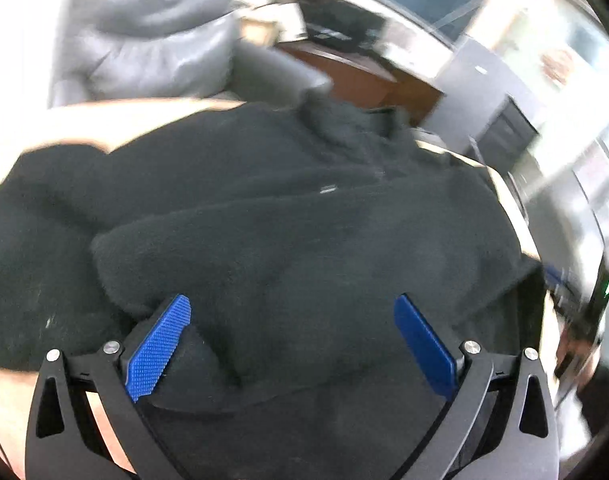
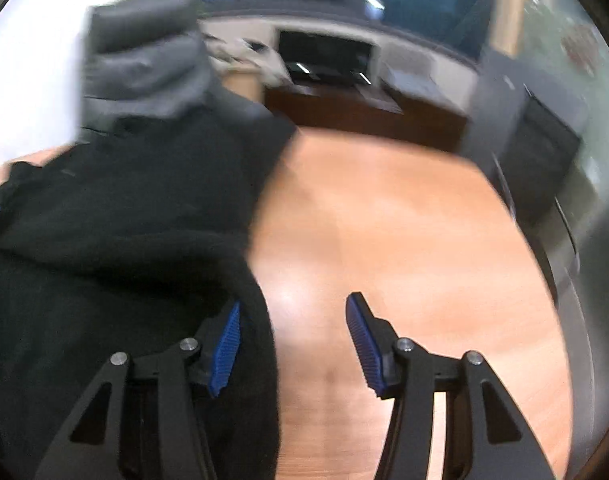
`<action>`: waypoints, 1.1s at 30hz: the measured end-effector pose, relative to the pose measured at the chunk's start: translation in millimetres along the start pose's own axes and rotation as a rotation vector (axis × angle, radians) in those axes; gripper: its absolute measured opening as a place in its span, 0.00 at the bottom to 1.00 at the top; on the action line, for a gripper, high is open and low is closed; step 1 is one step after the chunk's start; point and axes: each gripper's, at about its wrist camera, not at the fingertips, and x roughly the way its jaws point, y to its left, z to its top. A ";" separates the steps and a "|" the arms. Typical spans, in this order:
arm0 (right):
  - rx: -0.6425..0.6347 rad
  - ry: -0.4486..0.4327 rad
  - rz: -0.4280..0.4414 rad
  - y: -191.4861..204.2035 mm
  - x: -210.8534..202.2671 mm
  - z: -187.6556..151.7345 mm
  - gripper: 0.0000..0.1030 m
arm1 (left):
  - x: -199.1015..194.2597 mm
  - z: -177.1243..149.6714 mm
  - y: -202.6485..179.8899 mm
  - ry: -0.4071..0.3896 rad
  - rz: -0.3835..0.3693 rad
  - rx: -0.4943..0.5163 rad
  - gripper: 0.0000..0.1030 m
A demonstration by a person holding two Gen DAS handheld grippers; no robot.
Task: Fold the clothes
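Observation:
A black fleece jacket (image 1: 288,216) with a zip collar lies on the light wooden table (image 2: 404,240). One part is folded across its front. In the left wrist view my left gripper (image 1: 292,304) is wide open just above the jacket's near part, blue pads on either side of a fabric fold. In the right wrist view the jacket (image 2: 136,216) fills the left half. My right gripper (image 2: 294,308) is open at the jacket's right edge. Its left finger (image 2: 224,356) lies against the fabric edge and its right finger (image 2: 364,348) is over bare table.
A grey padded chair (image 1: 152,36) stands behind the table. A dark wooden desk (image 2: 360,108) with a monitor (image 2: 324,56) is further back. A dark cabinet (image 2: 544,152) stands at the right. Both views are motion-blurred.

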 end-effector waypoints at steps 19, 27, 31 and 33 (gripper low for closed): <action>0.016 0.235 0.260 41.2 121.9 114.4 0.38 | 43.8 -19.2 -6.3 0.049 0.024 0.077 1.00; -0.023 0.057 0.139 35.8 48.9 104.9 0.72 | 39.7 -26.7 -5.8 0.032 0.018 0.075 1.00; -0.041 0.234 0.145 33.5 50.8 52.1 0.78 | 31.2 -41.6 -8.7 0.028 0.044 0.066 1.00; 0.022 0.234 0.172 20.1 58.9 34.8 0.83 | 29.6 -49.2 -15.6 0.036 0.067 0.085 1.00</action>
